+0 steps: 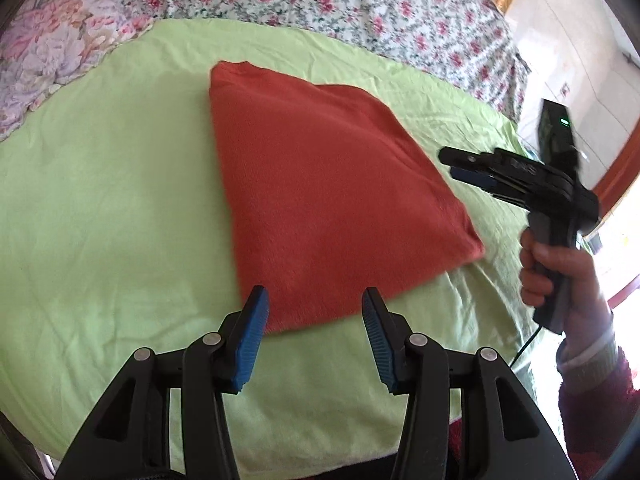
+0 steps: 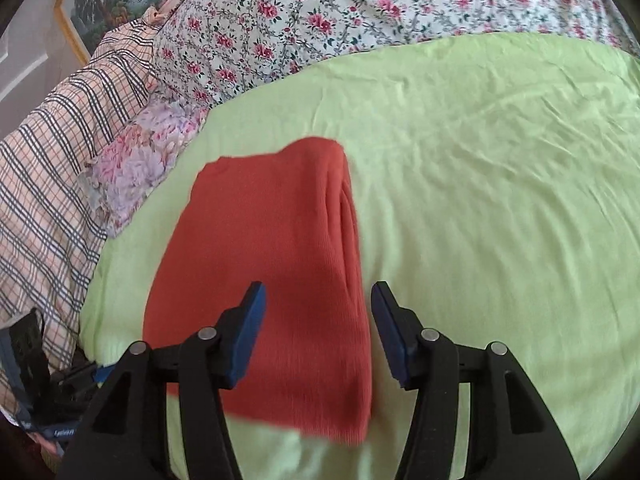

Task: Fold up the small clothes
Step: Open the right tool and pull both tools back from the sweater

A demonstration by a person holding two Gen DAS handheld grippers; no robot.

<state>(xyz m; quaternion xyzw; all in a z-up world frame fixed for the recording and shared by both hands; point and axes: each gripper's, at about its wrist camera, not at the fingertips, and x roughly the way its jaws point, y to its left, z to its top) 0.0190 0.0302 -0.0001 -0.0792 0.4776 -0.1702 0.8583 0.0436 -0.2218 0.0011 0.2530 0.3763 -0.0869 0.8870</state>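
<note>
Left wrist view: folded red garment [image 1: 320,184] lies on the green sheet [image 1: 100,200]; left gripper [image 1: 314,308] and right gripper [image 2: 318,300] gape, empty.

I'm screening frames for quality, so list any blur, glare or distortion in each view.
Left wrist view: fisheye bends the green sheet into a dome; overexposed daylight at the right edge; the right gripper and red garment slightly smeared. Right wrist view: same curvature, even light, the garment's near edge blurred, floral bedding soft.

Folded red garment [image 1: 320,184] on green sheet [image 1: 100,220] (left gripper [image 1: 314,312] jaws apart).
</note>
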